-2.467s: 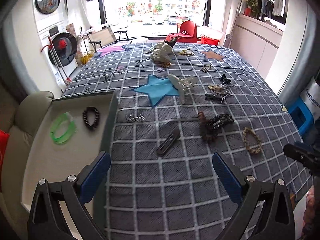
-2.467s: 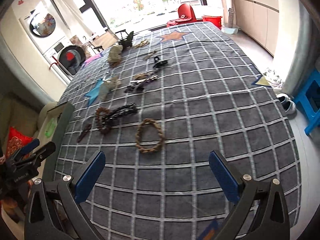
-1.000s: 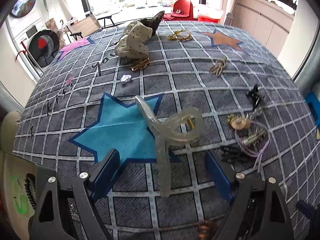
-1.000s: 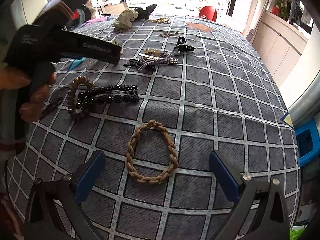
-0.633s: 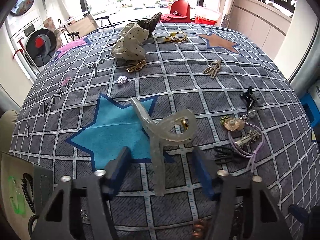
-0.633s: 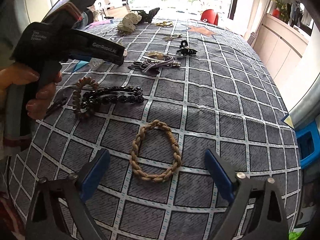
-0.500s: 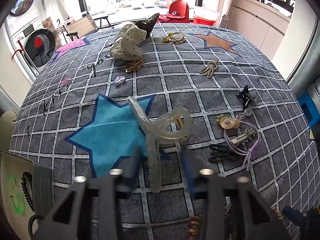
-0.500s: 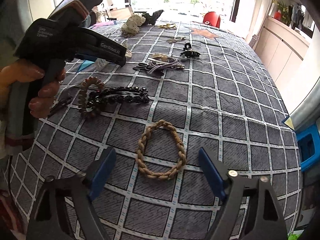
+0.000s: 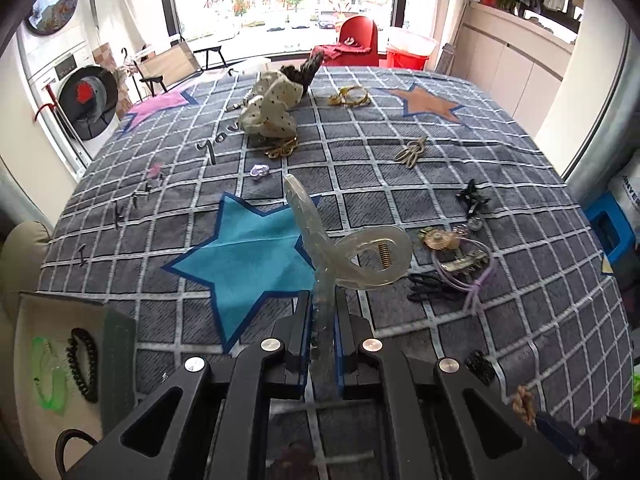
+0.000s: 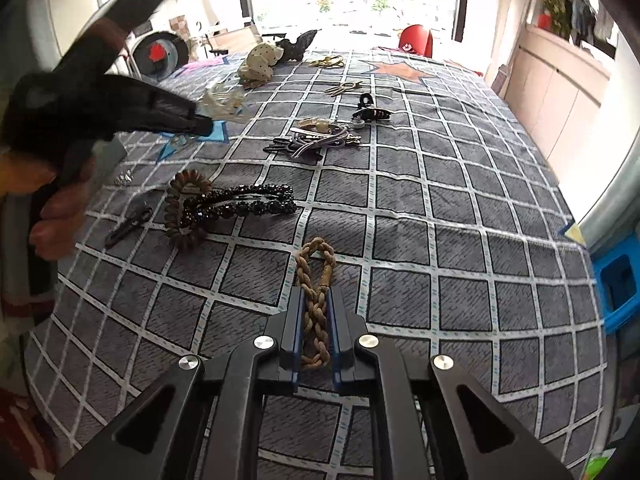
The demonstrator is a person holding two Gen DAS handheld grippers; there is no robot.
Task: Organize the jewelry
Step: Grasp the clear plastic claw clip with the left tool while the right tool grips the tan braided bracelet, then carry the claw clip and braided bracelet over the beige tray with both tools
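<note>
My left gripper [image 9: 323,312] is shut on one arm of a clear plastic claw hair clip [image 9: 352,252] above the blue star on the checked cloth. My right gripper [image 10: 314,312] is shut on a tan braided bracelet [image 10: 316,272], squeezed flat, its loop sticking out ahead. The left gripper also shows in the right wrist view [image 10: 200,124], held by a hand, with the clear clip [image 10: 224,104] at its tip. A tray [image 9: 24,384] at lower left holds a green bangle [image 9: 48,376] and a black coil tie [image 9: 82,364].
On the cloth lie a black beaded clip [image 10: 240,204] with a brown coil tie [image 10: 186,208], a small black clip [image 10: 130,222], a pile of hairpins and lilac cord [image 10: 320,136], a black claw clip [image 10: 370,110], a dotted scrunchie [image 9: 272,112] and gold pieces [image 9: 348,96].
Both grippers have closed: the left on the clear claw clip's arm, the right on the braided bracelet, which is now pinched flat. The right gripper moved forward over the bracelet.
</note>
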